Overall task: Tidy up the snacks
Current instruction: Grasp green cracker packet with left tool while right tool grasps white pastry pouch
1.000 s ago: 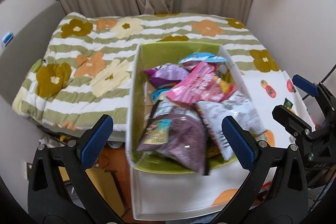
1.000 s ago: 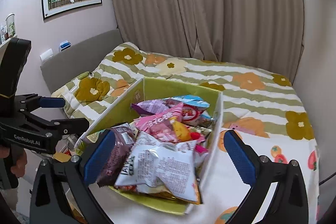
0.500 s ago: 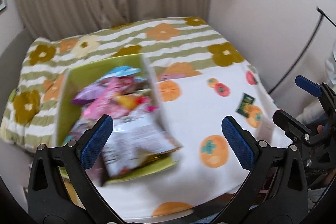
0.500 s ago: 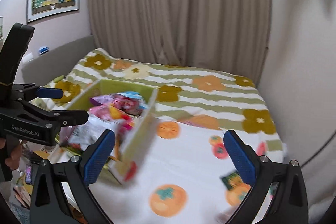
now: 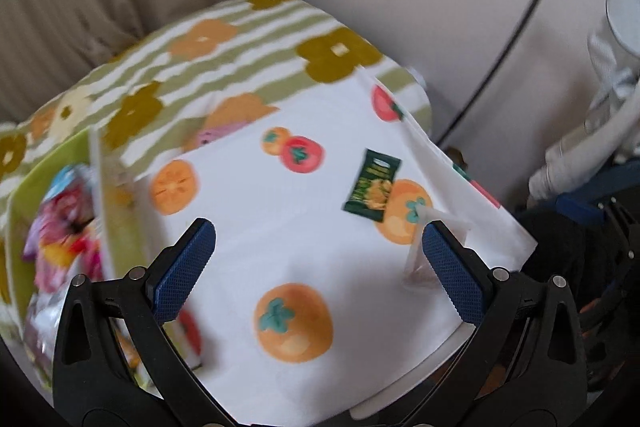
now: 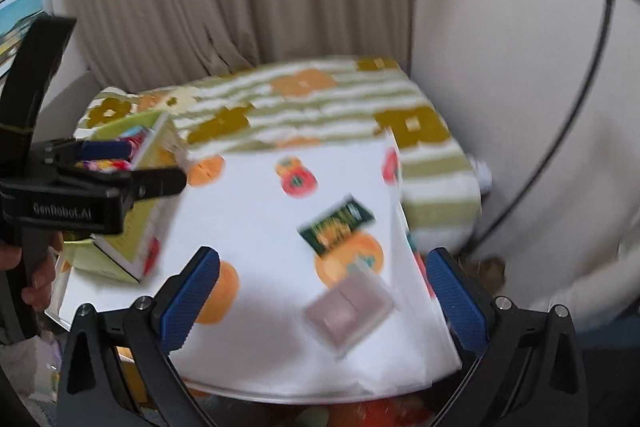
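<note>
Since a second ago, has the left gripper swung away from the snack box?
Yes. The left gripper has swung right: the snack box now sits at the frame's left edge, and the green snack packet on the fruit-print cloth lies ahead.

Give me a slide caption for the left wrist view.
Open left tool above a fruit-print cloth, green snack packet ahead, snack box at left.

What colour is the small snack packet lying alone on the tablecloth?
Dark green with yellow print; the snack packet shows best in the left wrist view.

Glossy green packet (image 5: 372, 184) on seemingly matt cloth tablecloth (image 5: 260, 227).
</note>
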Demonstrator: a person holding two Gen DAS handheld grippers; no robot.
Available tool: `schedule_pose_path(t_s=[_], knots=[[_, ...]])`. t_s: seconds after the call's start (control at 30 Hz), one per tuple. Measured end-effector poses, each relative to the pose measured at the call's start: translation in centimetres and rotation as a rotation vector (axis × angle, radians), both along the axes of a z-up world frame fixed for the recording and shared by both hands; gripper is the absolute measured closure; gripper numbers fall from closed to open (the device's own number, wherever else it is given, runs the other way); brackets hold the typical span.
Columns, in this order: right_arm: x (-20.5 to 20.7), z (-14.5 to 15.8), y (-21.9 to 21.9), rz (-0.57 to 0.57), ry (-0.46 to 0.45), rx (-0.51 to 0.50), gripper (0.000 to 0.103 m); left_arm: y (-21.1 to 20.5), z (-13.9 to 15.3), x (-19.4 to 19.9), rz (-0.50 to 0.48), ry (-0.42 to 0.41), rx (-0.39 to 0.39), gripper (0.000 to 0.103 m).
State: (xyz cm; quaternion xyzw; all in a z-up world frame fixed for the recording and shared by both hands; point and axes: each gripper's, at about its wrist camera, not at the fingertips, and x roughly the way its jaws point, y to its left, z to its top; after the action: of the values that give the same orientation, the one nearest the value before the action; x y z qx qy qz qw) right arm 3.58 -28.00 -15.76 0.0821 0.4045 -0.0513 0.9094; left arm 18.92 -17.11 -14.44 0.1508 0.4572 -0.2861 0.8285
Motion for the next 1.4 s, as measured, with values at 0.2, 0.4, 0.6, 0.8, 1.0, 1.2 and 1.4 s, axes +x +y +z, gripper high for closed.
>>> schedule_pose_path(t_s=[0.2,0.4,0.6,0.8,1.0,1.2,1.4], knots=[[0.0,-3.8,-2.5,-0.171,0.101,0.087,0.000,-5.6,-5.9,2.9,-0.133,0.111,0.094,0.001],[1.2,-6.6,-3.1,-0.280,0.178,0.184,0.000,-9.3,-10.2,4.8,-0.227,0.157,0.175,0.001],[3.3,-8.8,-1.6,-0.344,0.228,0.202,0.000,-11.9,-13.3,6.2,-0.289,0.188,0.228,0.007],[4.3,-10.2,-0.7,-0.366,0.251,0.184,0.000,-13.5,-15.3,7.0,-0.324,0.204,0.267,0.025],[4.6,-11.0,-0.5,-0.389,0.264,0.163,0.001,-14.1,-16.1,7.1,-0.358,0.208,0.263,0.038],[5.2,-11.7,-0.5,-0.395,0.280,0.168,0.006,-14.4,-15.7,6.7,-0.393,0.196,0.259,0.062],[5.8,-12.2,-0.4,-0.394,0.291,0.151,0.013,-13.7,-15.6,6.9,-0.373,0.207,0.256,0.063]])
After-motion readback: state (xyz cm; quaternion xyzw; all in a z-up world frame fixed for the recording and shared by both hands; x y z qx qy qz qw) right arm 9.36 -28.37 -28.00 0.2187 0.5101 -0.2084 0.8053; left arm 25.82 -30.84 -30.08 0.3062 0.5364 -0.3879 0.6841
